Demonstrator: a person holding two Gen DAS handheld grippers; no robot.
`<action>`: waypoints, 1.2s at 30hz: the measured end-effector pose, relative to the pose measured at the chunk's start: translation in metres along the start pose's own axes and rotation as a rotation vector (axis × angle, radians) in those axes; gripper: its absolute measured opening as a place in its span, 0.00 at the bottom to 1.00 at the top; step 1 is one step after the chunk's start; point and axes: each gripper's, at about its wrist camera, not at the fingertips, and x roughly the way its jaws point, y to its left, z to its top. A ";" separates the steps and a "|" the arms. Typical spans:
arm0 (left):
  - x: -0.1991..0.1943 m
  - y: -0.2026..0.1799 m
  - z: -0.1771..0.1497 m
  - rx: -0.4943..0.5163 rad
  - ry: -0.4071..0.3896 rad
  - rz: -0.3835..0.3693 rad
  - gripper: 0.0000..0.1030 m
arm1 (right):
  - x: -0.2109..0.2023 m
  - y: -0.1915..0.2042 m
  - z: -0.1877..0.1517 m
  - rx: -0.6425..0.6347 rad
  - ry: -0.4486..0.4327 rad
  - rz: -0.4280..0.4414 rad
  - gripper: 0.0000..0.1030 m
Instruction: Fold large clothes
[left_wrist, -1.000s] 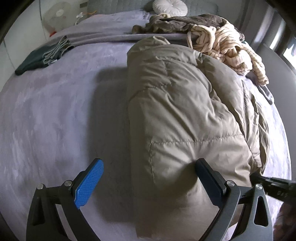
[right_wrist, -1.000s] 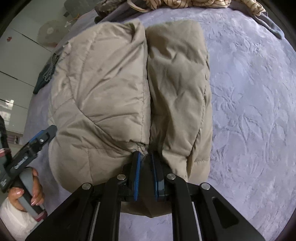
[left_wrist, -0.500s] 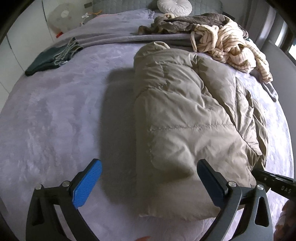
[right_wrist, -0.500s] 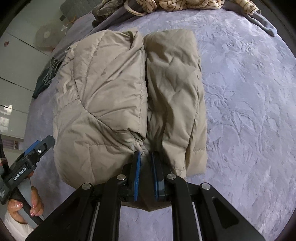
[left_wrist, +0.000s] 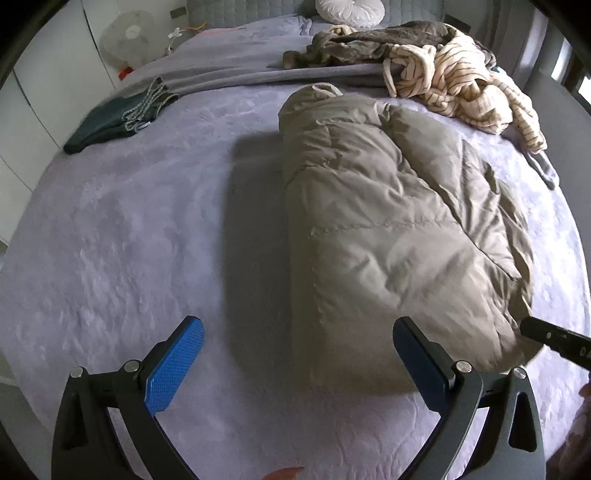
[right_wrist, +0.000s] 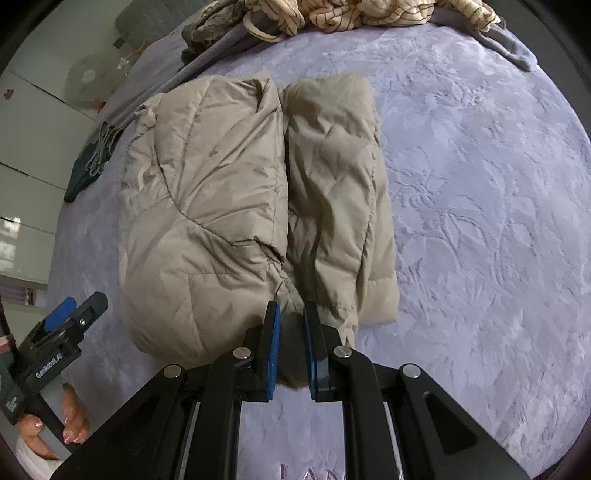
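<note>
A beige puffer jacket (left_wrist: 388, 229) lies folded lengthwise on the purple bedspread (left_wrist: 129, 240), one long flap laid over the other (right_wrist: 207, 206). My left gripper (left_wrist: 297, 325) hovers open above the jacket's near-left corner, its blue pads (left_wrist: 173, 369) wide apart and touching nothing. It also shows at the left of the right wrist view as the left gripper (right_wrist: 66, 325), held by a hand. My right gripper (right_wrist: 291, 314) has the jacket's near hem between its pads. The jaws are narrow and opening, with fabric still pinched there.
A cream striped garment (left_wrist: 461, 85) and a brown one (left_wrist: 369, 44) are piled at the far end. A dark green folded item (left_wrist: 110, 122) lies far left. A round white cushion (left_wrist: 351, 11) and a fan (left_wrist: 125, 33) stand beyond the bed.
Both grippers have risen and drawn back, so the jacket looks smaller and farther. The left gripper's right finger no longer overlaps the jacket. The right jaws have parted slightly.
</note>
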 end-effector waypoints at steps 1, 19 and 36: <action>-0.003 0.001 -0.002 0.007 0.003 0.004 0.99 | -0.004 0.000 -0.001 0.004 -0.003 -0.002 0.22; -0.094 0.024 -0.011 0.072 -0.086 -0.046 0.99 | -0.089 0.068 -0.046 -0.016 -0.158 -0.118 0.79; -0.168 0.018 -0.039 -0.007 -0.161 0.017 0.99 | -0.163 0.089 -0.067 -0.131 -0.304 -0.180 0.89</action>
